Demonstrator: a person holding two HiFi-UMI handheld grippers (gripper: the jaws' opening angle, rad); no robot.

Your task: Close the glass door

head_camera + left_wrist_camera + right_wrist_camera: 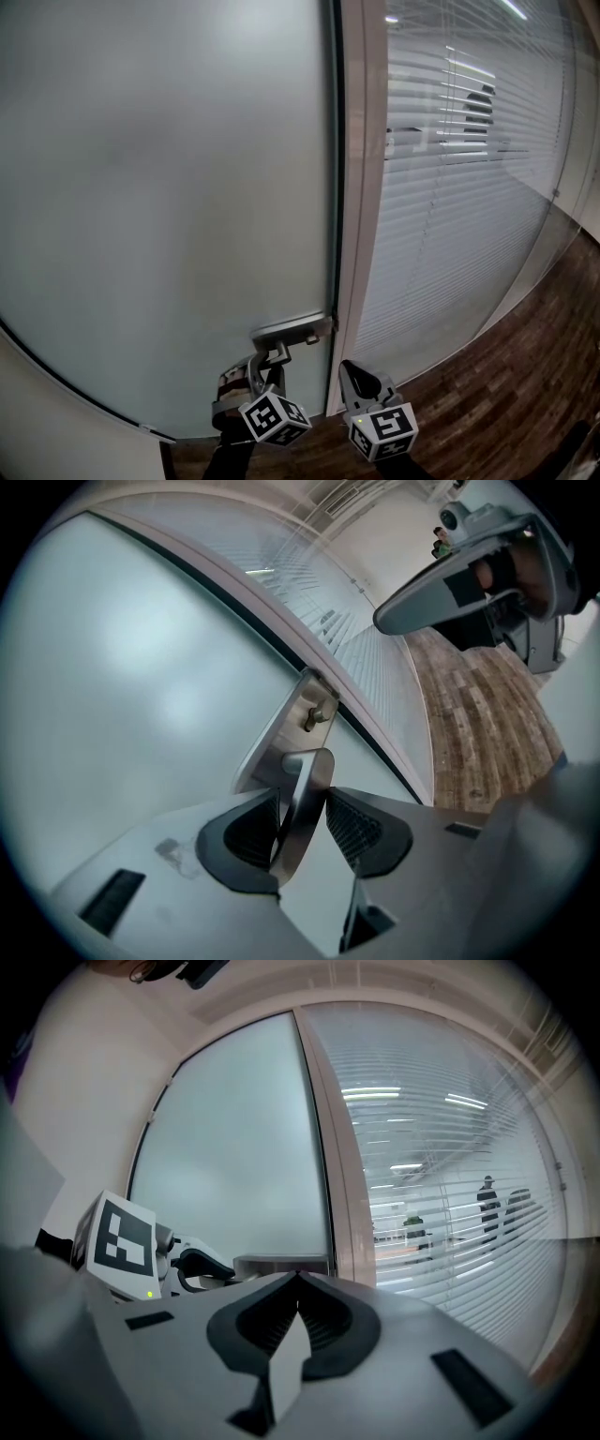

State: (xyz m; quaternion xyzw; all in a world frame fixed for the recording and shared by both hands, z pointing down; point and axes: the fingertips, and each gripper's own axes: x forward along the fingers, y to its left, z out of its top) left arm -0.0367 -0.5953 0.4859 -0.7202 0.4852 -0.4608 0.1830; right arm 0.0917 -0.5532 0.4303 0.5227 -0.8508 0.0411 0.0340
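The frosted glass door point(169, 187) stands with its edge against the pale door frame point(356, 187). Its metal lever handle point(292, 330) sits low on that edge. My left gripper point(267, 361) is at the handle. In the left gripper view the lever point(309, 775) runs between the left gripper's point(305, 822) two pads with a gap on the right side, so the jaws are open around it. My right gripper point(361, 380) hangs beside it in front of the frame; its jaws point(298, 1283) meet at the tip with nothing in them.
Right of the frame a glass wall with white blinds point(459, 187) curves away. Dark wooden floor point(525, 375) lies below it. Through the blinds, people point(487, 1204) show far off. A pale wall point(56, 431) borders the door at lower left.
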